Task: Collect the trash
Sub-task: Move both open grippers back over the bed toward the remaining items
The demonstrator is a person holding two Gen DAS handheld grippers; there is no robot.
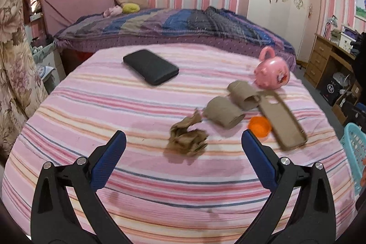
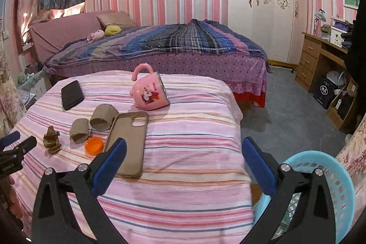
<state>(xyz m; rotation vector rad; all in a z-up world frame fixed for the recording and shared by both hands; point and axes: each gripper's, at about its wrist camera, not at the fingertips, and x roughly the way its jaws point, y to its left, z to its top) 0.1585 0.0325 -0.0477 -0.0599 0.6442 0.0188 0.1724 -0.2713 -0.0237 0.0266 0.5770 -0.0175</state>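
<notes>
On the pink striped cloth lie a crumpled brown paper (image 1: 186, 138) (image 2: 52, 140), two cardboard tubes (image 1: 223, 114) (image 1: 243, 95) (image 2: 79, 130) (image 2: 103, 117) and an orange cap (image 1: 260, 126) (image 2: 93, 145). My left gripper (image 1: 183, 141) is open, just in front of the crumpled paper, a little above the cloth. My right gripper (image 2: 184, 148) is open and empty above the table's right front part. A light blue perforated basket (image 2: 324, 175) (image 1: 354, 148) stands on the floor to the right of the table.
A tan phone case (image 1: 282, 122) (image 2: 129, 141), a pink mug on its side (image 1: 272, 74) (image 2: 151, 93) and a black phone (image 1: 151, 66) (image 2: 72, 94) also lie on the cloth. A bed (image 2: 160, 45) stands behind the table, a wooden desk (image 2: 320, 61) at right.
</notes>
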